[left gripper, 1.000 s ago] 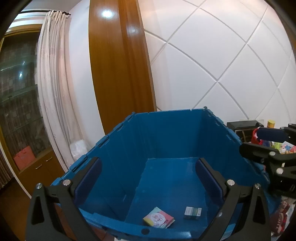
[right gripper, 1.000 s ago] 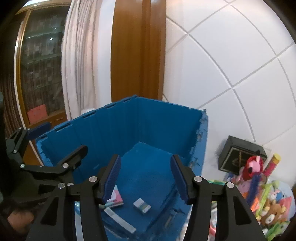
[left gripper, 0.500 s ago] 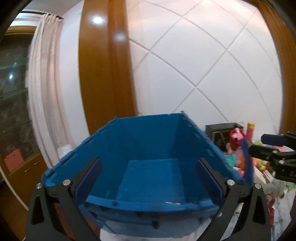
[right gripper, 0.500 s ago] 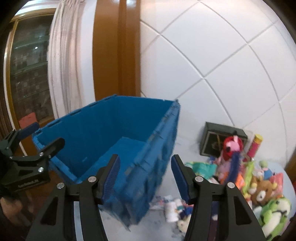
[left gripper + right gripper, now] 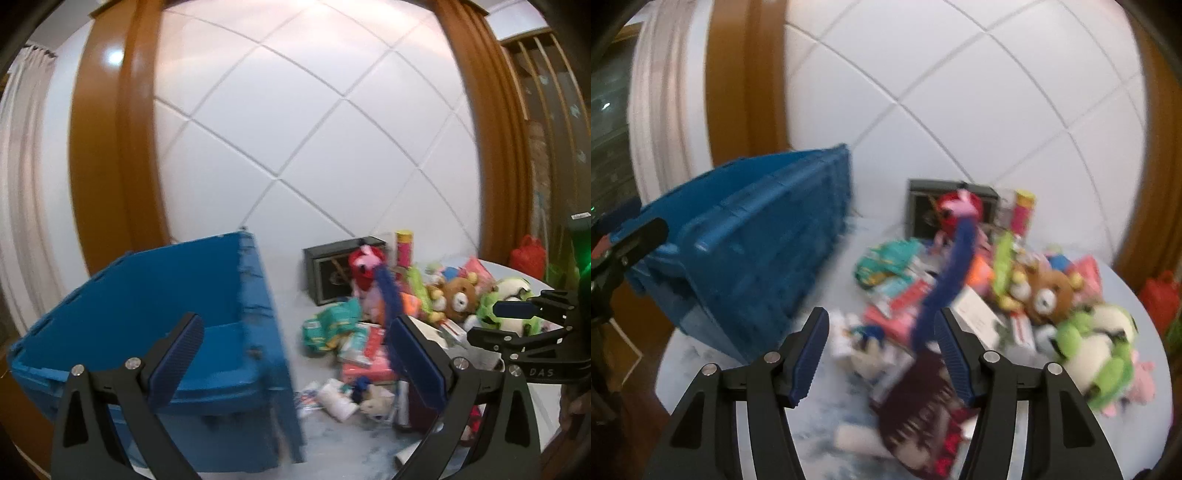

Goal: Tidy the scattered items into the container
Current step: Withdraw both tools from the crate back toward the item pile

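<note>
Right wrist view: the right tool [image 5: 881, 332] is opening, empty, above the toy pile [image 5: 997, 295]; the left tool [image 5: 291, 347] is wide open, empty.

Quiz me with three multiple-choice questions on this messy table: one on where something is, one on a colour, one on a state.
1. Where is the toy pile, seen from the left wrist camera? A) right of the crate B) inside it C) left of it
2. What colour is the crate? A) red B) blue C) white
3. What do the right gripper's fingers hold? A) the bear B) a bottle C) nothing

1 A: the brown bear lies right of the crate.
2 B: its walls are blue.
3 C: the right gripper is opening, nothing gripped.
</note>
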`<control>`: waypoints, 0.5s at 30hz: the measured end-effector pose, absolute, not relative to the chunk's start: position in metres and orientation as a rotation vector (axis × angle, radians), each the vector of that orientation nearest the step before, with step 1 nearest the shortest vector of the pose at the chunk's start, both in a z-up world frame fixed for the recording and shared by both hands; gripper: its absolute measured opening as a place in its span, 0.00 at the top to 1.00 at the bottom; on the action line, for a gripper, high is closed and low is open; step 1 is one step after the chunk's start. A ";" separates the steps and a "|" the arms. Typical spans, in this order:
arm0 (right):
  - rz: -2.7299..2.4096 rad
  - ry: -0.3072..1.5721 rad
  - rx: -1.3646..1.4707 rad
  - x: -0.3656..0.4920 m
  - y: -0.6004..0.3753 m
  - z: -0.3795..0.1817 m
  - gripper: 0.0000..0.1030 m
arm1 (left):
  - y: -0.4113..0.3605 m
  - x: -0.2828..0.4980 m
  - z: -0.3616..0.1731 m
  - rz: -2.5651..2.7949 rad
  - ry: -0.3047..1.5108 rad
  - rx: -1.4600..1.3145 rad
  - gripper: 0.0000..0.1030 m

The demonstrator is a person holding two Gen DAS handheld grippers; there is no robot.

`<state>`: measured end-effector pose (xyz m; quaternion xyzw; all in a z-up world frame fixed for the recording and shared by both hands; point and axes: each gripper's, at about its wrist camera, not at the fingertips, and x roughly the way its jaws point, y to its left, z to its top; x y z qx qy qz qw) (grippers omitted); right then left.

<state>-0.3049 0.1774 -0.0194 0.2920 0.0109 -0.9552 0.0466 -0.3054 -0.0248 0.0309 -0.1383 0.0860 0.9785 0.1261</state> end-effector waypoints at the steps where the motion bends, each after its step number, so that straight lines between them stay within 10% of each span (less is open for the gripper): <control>1: -2.925 0.028 0.900 -0.300 0.189 -0.024 0.41 | -0.015 -0.304 0.028 2.842 0.260 -0.404 0.00; 15: -2.926 0.043 1.056 -0.257 0.337 -0.080 0.37 | 0.096 -0.292 -0.036 2.795 0.229 -0.571 0.00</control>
